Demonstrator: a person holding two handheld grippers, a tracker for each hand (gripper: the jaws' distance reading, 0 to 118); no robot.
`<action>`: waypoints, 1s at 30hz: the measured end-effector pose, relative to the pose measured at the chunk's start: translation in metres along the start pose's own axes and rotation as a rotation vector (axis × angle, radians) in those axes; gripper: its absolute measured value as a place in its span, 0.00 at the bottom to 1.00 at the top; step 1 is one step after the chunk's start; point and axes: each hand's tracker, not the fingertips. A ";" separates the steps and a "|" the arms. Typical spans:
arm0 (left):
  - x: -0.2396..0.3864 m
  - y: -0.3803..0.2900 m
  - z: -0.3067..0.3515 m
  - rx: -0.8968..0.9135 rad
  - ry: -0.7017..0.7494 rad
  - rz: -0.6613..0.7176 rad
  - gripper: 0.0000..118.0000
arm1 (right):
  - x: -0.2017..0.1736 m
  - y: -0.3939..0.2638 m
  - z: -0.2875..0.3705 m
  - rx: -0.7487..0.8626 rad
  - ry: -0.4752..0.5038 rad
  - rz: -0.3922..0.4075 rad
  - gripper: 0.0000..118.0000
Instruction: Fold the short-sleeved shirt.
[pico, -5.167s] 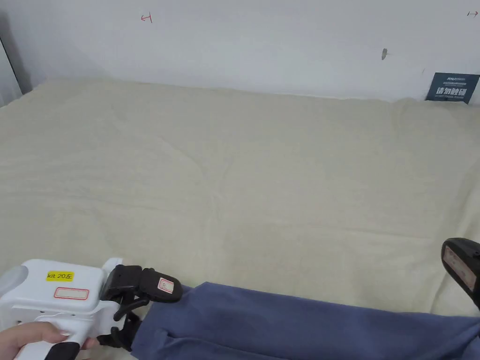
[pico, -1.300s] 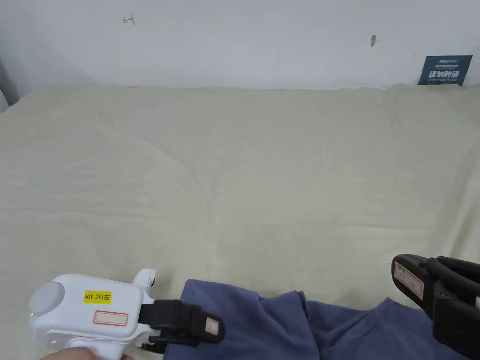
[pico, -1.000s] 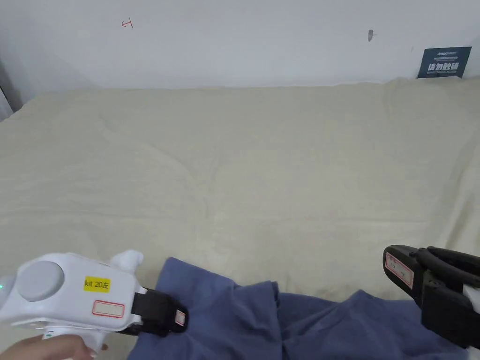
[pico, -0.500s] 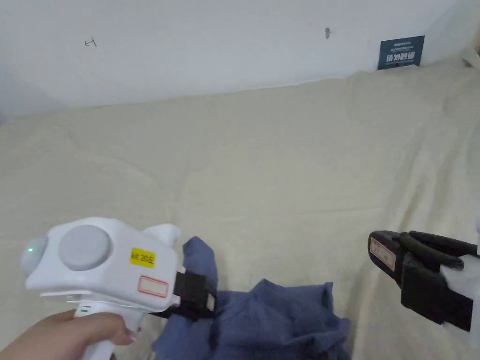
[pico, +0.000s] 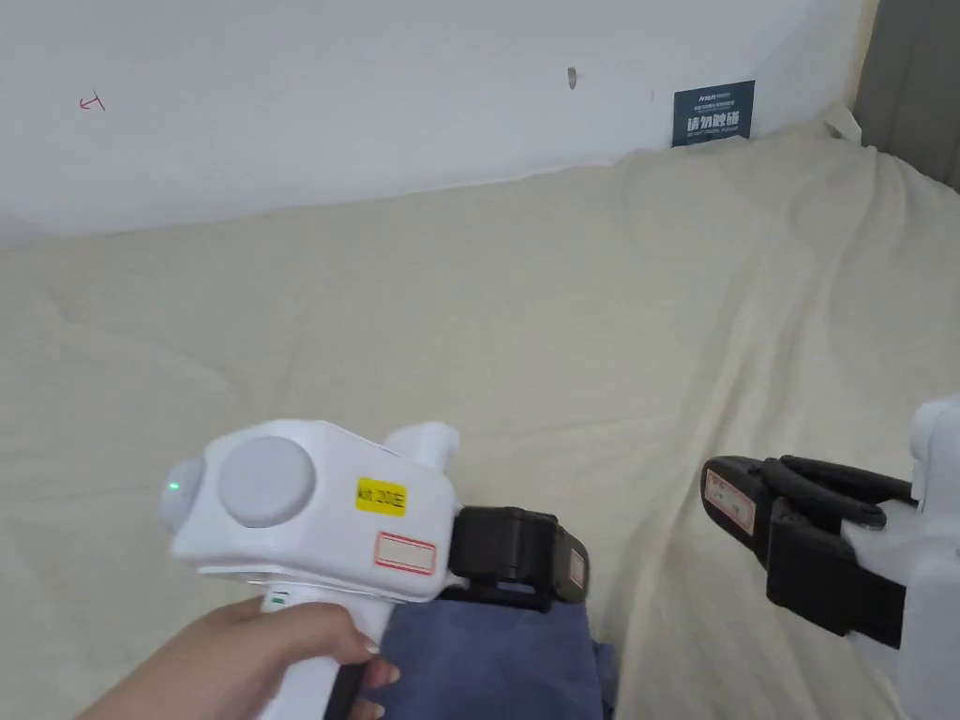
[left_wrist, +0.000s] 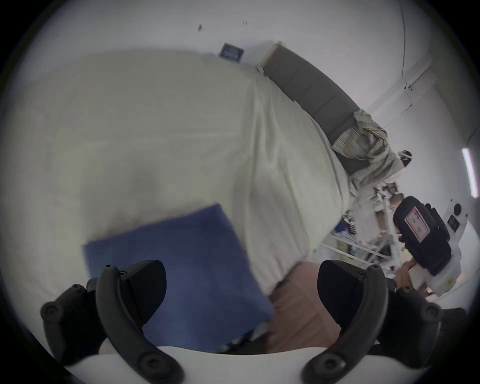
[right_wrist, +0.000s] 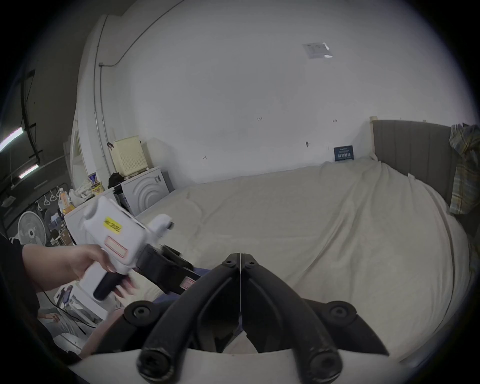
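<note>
Shirt (pico: 487, 661) now bunched under left gripper (left_wrist: 240, 291) | left jaws apart, empty | right gripper (right_wrist: 241, 256) closed, empty

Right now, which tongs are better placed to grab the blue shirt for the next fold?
Left. The left tongs are open directly over the blue shirt. The right tongs are shut and empty, off to the side above the bed sheet.

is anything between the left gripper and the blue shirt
Nothing visible. The left gripper, jaws wide apart, hangs right over the blue fabric shirt lying on the cream bedsheet, with no other object between them.
</note>
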 end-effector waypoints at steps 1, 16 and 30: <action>-0.002 -0.002 0.007 0.019 0.048 -0.016 0.99 | 0.000 0.001 0.000 0.003 -0.010 0.005 0.00; -0.002 -0.038 -0.102 -0.138 0.061 -0.052 0.00 | 0.007 0.004 -0.002 -0.026 -0.023 -0.024 0.00; 0.024 -0.030 -0.084 0.075 -0.215 0.017 0.00 | -0.002 0.007 0.002 0.005 0.001 -0.045 0.00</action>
